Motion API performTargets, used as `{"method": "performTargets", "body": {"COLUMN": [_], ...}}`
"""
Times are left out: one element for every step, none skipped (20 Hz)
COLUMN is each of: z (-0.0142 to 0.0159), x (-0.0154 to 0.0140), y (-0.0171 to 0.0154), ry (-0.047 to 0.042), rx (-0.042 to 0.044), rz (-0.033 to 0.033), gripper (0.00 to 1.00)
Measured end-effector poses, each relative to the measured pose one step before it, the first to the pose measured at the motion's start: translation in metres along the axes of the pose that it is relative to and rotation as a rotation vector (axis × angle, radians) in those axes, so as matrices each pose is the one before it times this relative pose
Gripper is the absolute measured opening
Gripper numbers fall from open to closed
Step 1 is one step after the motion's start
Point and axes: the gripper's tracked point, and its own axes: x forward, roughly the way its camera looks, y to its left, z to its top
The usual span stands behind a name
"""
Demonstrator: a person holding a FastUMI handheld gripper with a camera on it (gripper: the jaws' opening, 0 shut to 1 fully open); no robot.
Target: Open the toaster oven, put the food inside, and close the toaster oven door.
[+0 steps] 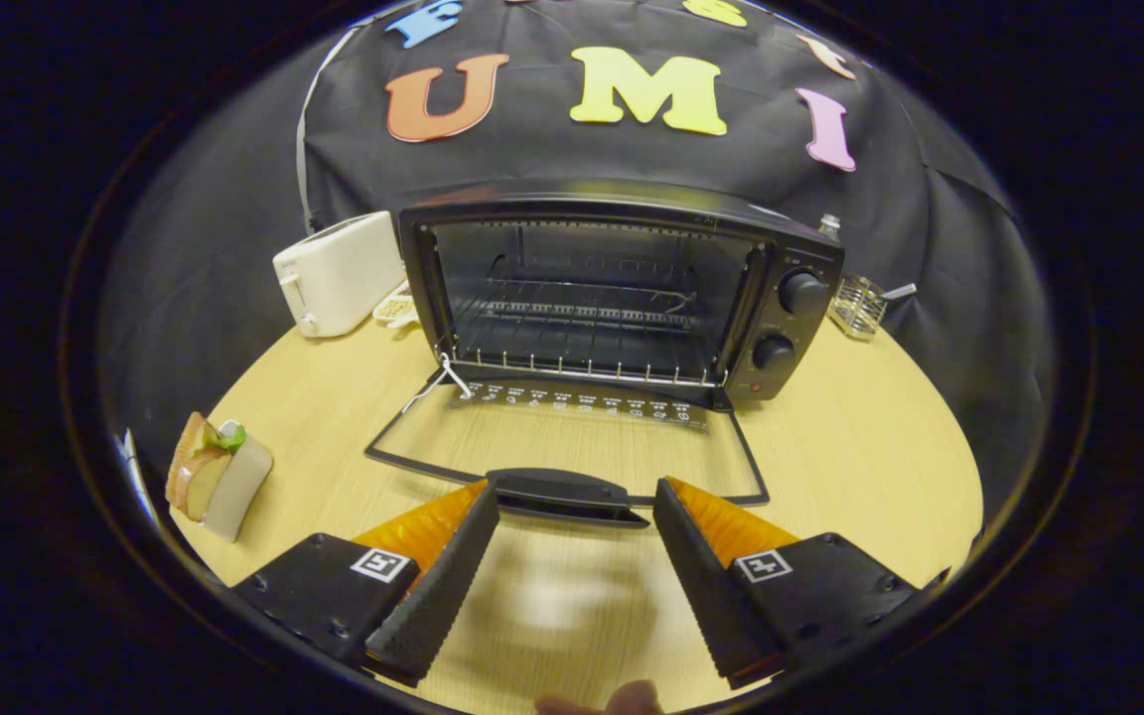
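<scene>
Gripper (pixel 572 501) spread wide, holding nothing, tips either side of the door handle (pixel 562 494). Oven (pixel 622 288) open dead ahead, door (pixel 572 442) flat on table (pixel 860 447). Sandwich (pixel 214 475) sits well off to the left, near table edge, standing on edge. Toaster (pixel 339 273) left of oven.

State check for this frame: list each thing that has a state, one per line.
toaster oven: open, rack bare
door: folded flat on the table
door handle: between the fingertips, not gripped
gripper: open
sandwich: on the table, left of the fingers
toaster: upright beside the oven
</scene>
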Motion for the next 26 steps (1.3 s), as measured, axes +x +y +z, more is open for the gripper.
{"method": "performTargets", "body": {"z": [0.00503, 0.00686, 0.00787, 0.00746, 0.00841, 0.00950, 0.01009, 0.00863, 0.00802, 0.00510, 0.00455, 0.00248, 0.00266, 0.00218, 0.00206, -0.00039, -0.00183, -0.00327, -0.00293, -0.00443, -0.00585, -0.00580, -0.00531, -0.00626, -0.00763, -0.00749], "x": [-0.00892, -0.01014, -0.00960, -0.01189, -0.01273, -0.01110, -0.01088, -0.01063, -0.00945, -0.00685, -0.00658, -0.00502, -0.00304, -0.00092, 0.00114, 0.00254, 0.00575, 0.00634, 0.00766, 0.00915, 0.01071, 0.01289, 0.01304, 0.01297, 0.01232, 0.01055], "y": [0.00329, 0.00186, 0.00465, 0.00588, 0.00404, 0.00459, 0.00505, 0.00524, 0.00658, 0.01031, 0.01221, 0.01141, 0.01185, 0.01143, 0.01219, 0.01482, 0.01389, 0.01295, 0.01197, 0.01251, 0.01216, 0.00903, 0.00787, 0.00659, 0.00541, 0.00356], "ry": [-0.00496, -0.01283, -0.00970, -0.00713, -0.01369, -0.01494, -0.01283, -0.01219, -0.00635, 0.00180, 0.00557, 0.00421, 0.00912, 0.00371, 0.00688, 0.00993, 0.01468, 0.01492, 0.01649, 0.01874, 0.02174, 0.02270, 0.02557, 0.02731, 0.03445, 0.02918], "rx": [-0.01502, -0.01672, -0.01253, -0.01125, -0.00821, -0.00625, -0.00553, -0.01015, -0.01015, -0.00626, -0.00052, 0.00569, 0.00722, 0.00455, 0.00122, 0.00345, 0.00883, 0.00842, 0.00780, 0.01397, 0.01657, 0.01945, 0.01773, 0.01732, 0.02512, 0.03373], "rz": [0.00615, 0.00469, 0.01523, 0.01389, 0.01580, 0.01483, 0.01553, 0.01117, 0.01606, 0.02751, 0.03480, 0.03107, 0.03208, 0.02671, 0.02533, 0.03528, 0.03597, 0.03444, 0.03184, 0.03096, 0.03087, 0.02641, 0.02215, 0.02753, 0.02704, 0.02580], "gripper": [1.00, 1.00, 1.00, 1.00, 1.00, 1.00, 1.00, 1.00, 1.00, 1.00, 1.00, 1.00, 1.00, 1.00, 1.00, 1.00, 1.00, 1.00, 1.00, 1.00, 1.00, 1.00, 1.00, 1.00, 1.00, 1.00]}}
